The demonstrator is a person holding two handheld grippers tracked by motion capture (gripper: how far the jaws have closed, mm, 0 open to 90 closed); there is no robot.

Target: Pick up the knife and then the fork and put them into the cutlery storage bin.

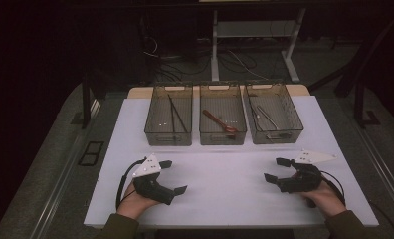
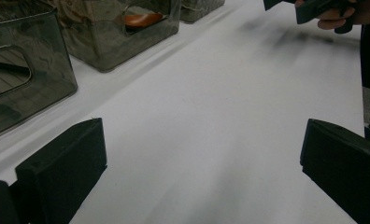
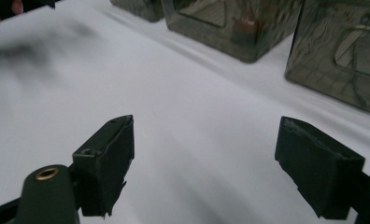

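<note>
Bins (image 1: 222, 122) sitting at 12 o'clock on the bench (image 1: 225, 189), cutlery inside. Left tool (image 1: 176, 177) and right tool (image 1: 276, 169) resting low, both spread, pinching nothing. Approach over the rim, jaws staying wide.

Utensils in the right bin (image 1: 273, 115) are too small and dim to identify.
</note>
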